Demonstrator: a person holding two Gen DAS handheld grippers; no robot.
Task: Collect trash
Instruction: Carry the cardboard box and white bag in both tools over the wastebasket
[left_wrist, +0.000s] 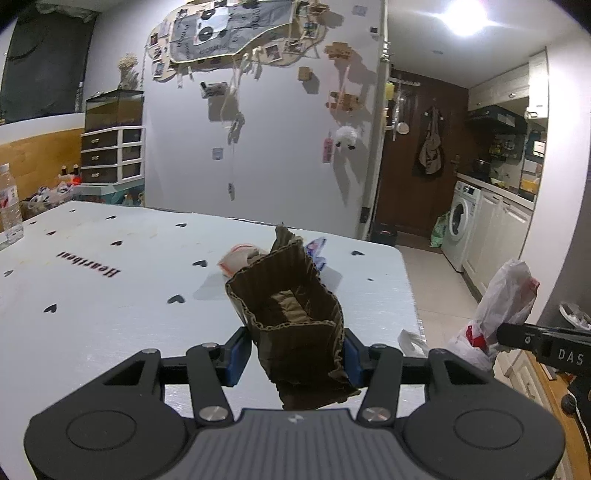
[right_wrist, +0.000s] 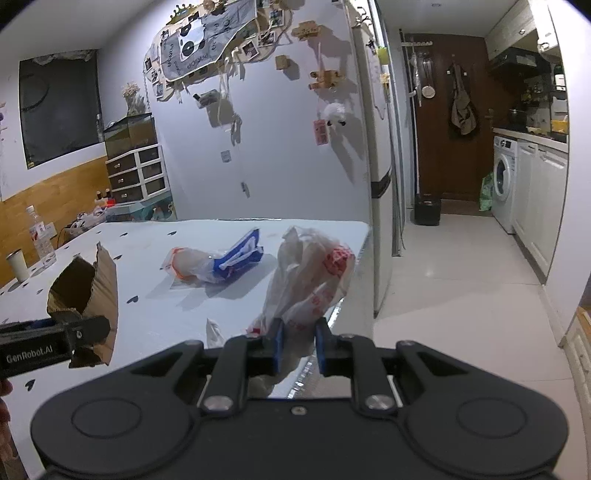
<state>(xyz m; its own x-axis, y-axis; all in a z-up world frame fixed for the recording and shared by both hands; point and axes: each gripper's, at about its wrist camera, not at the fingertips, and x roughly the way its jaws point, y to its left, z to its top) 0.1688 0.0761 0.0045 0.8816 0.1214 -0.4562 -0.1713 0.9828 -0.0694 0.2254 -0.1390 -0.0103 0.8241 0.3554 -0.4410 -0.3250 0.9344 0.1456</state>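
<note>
Item one: your left tool (left_wrist: 297, 354) has its blue pads closed part-way onto a crumpled brown corrugated-cardboard sleeve (left_wrist: 291, 306), held upright with its open mouth facing up, above the pale blue heart-printed worktop (left_wrist: 110, 295). Item two: your right tool (right_wrist: 298, 347) is nearly closed, pinching the gathered neck of a crinkled white plastic bag with red print (right_wrist: 314, 273), which rises at 12 o'clock from the pads, over the worktop's right edge. Item three, lying loose on the worktop: a translucent plastic wrapper with an orange edge (right_wrist: 188, 264) touching a blue-and-white packet (right_wrist: 242, 254), at 11 o'clock from your right tool. Item four: a small white scrap (right_wrist: 214, 330) just beside your right tool at 9 o'clock. Item five: a clear plastic water bottle (right_wrist: 40, 236) and a white cylindrical cup (right_wrist: 17, 264) at the worktop's far left edge.
</note>
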